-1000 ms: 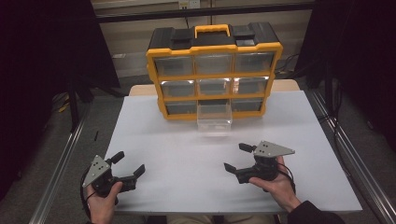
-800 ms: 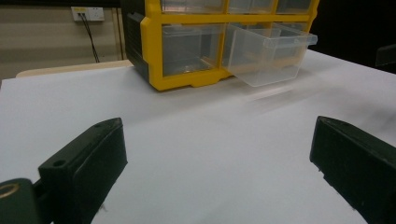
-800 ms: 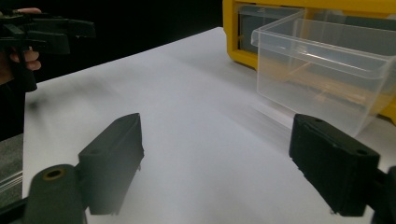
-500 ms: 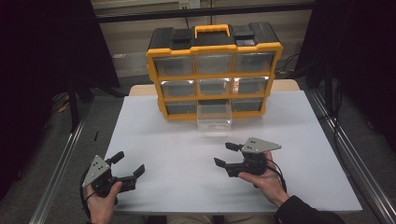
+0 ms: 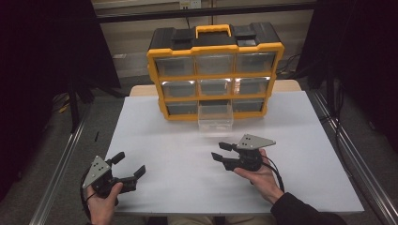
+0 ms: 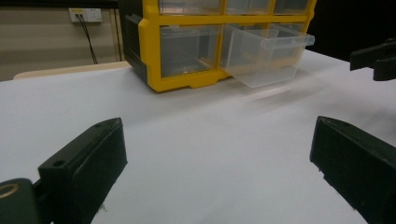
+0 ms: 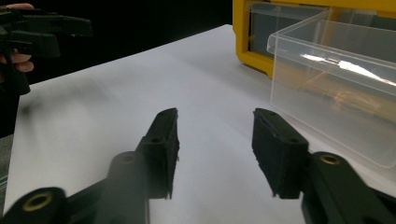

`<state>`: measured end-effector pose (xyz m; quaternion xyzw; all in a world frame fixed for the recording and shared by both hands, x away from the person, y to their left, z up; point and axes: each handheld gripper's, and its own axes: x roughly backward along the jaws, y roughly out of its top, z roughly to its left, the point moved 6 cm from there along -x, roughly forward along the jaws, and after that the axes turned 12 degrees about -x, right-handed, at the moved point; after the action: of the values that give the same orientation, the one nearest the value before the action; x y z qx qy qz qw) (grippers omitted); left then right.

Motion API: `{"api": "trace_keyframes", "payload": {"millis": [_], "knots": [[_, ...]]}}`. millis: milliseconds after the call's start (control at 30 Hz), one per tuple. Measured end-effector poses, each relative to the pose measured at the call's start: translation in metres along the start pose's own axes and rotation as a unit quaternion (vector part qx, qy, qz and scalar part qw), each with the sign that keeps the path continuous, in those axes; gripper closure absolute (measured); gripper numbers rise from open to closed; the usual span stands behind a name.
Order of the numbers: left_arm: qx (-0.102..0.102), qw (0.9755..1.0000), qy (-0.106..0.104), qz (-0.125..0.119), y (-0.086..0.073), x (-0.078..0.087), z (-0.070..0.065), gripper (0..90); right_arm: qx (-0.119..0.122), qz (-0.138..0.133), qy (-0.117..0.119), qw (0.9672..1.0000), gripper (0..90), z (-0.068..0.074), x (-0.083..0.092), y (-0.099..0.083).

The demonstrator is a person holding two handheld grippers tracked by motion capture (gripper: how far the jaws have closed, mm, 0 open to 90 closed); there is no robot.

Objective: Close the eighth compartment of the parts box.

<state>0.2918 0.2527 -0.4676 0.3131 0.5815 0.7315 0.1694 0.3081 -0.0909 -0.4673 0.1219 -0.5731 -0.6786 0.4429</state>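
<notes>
Yellow plastic frames the nine-drawer organiser cabinet (image 5: 215, 75) with its black top and yellow carry handle, standing at the far side of the white table (image 5: 178, 145). Its bottom middle clear plastic drawer (image 5: 215, 117) is pulled out towards the person, while the other drawers sit closed. Near the front left edge, the left gripper (image 5: 126, 167) sits low over the table in the person's left hand (image 5: 104, 201), its jaws spread wide and holding nothing. Right of centre, the right gripper (image 5: 221, 152) is held in the right hand (image 5: 259, 176) just in front of the open drawer, jaws partly open and empty, pointing leftwards across the table.
</notes>
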Motion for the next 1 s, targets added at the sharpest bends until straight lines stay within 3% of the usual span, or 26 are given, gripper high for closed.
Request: {"api": "trace_keyframes", "payload": {"millis": [567,1000], "knots": [[-0.001,1.0000,0.000,0.002,-0.001,0.000,-0.001,3.5,0.000,0.012,0.013,0.9998,86.5,-0.007,-0.013,0.000],[-0.003,1.0000,-0.003,0.003,-0.001,-0.001,-0.001,3.5,0.000,0.017,-0.002,0.9999,90.0,-0.019,-0.020,0.001]]}}
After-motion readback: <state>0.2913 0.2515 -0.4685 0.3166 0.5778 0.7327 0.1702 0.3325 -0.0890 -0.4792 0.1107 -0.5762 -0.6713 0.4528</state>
